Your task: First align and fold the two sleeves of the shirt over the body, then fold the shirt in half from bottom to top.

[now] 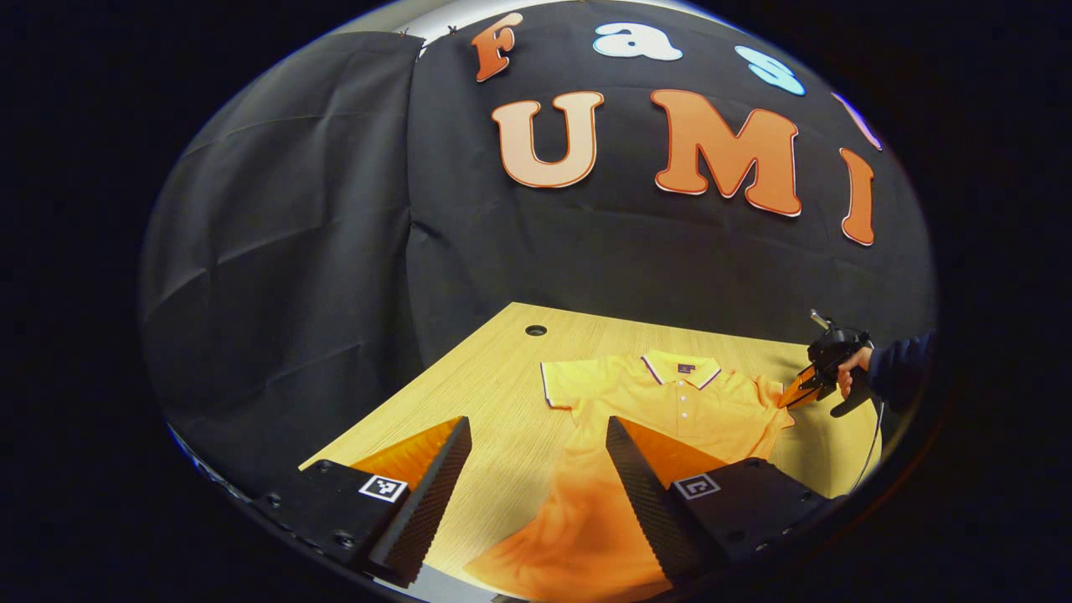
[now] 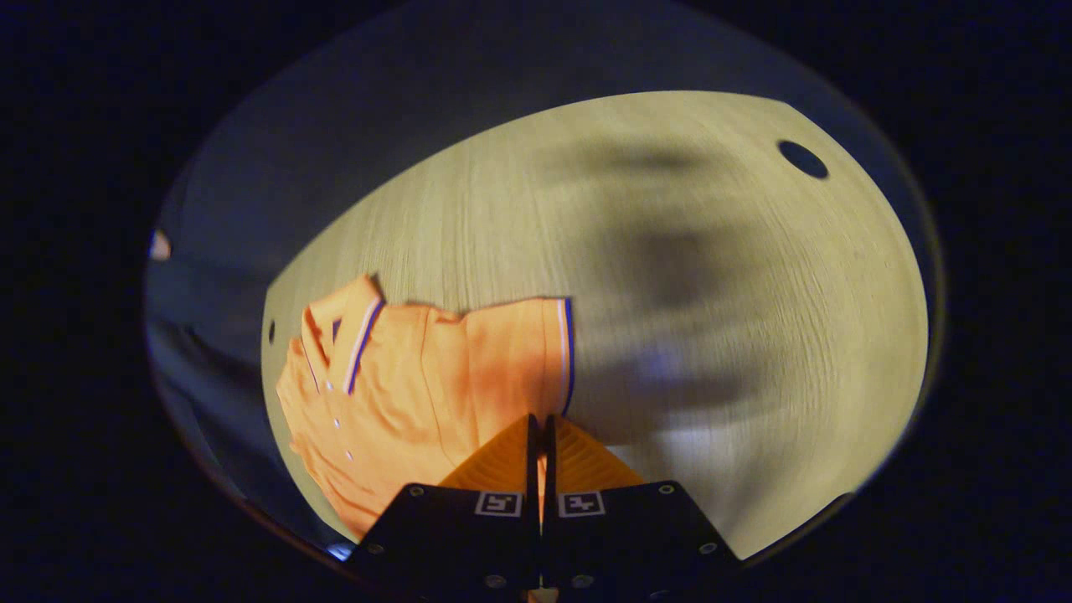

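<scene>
Shirt (image 1: 670, 402) sleeve (image 2: 536, 352) pinched in right tool (image 2: 540, 431); left tool (image 1: 536, 456) gapes above hem.

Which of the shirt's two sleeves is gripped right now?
The sleeve at the right gripper, whose fingers are closed on its cuff. The other sleeve lies flat on the table, untouched; the left gripper is open.

The shirt (image 1: 670, 402) lies flat on the table (image 1: 494, 394), its collar (image 1: 680, 368) toward the far edge and its hem running to the near edge under the left gripper (image 1: 536, 469). A round hole (image 1: 536, 330) sits in the table near the far left corner, behind and left of the shirt. The right gripper (image 1: 796, 394), held by a hand (image 1: 850, 368), is at the shirt's right sleeve (image 2: 536, 352), by the table's right edge.
</scene>
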The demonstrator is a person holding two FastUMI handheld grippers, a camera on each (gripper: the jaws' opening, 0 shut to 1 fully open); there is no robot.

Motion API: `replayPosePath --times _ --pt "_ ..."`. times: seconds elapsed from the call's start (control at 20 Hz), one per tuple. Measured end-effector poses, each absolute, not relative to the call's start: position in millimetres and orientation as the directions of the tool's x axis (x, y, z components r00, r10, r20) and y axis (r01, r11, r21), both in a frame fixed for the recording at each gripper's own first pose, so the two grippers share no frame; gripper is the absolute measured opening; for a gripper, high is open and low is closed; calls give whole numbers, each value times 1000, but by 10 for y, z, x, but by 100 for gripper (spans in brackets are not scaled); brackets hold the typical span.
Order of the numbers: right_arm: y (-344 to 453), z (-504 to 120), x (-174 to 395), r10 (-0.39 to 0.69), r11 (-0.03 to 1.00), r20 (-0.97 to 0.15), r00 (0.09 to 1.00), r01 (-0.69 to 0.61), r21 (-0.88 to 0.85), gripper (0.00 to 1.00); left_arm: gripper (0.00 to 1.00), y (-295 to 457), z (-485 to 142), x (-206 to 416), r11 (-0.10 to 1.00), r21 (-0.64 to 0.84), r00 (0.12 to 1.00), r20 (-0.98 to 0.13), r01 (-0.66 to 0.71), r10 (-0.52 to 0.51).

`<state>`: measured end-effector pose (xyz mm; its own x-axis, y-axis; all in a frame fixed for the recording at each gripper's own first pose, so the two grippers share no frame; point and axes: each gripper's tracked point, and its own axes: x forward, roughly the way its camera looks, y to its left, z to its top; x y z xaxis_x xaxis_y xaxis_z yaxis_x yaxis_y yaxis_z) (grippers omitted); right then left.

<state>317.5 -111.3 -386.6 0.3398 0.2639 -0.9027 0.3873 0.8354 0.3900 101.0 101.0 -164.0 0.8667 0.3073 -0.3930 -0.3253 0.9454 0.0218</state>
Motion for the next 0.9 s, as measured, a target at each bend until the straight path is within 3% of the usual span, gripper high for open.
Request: replayPosePath --times 0.2,0.5,0.9 --pt "-1064 -3778 3226 294 814 -885 361 391 430 2 99 1007 -1644 1015 947 23 866 -396 -321 304" --pt "-744 -3430 3407 331 845 -837 435 258 468 0 99 1050 -1666 1020 941 15 858 -407 -337 314" --pt "-310 -3186 3473 361 876 -817 450 137 462 1 99 1082 -1690 1004 942 -1 860 -408 -337 307"
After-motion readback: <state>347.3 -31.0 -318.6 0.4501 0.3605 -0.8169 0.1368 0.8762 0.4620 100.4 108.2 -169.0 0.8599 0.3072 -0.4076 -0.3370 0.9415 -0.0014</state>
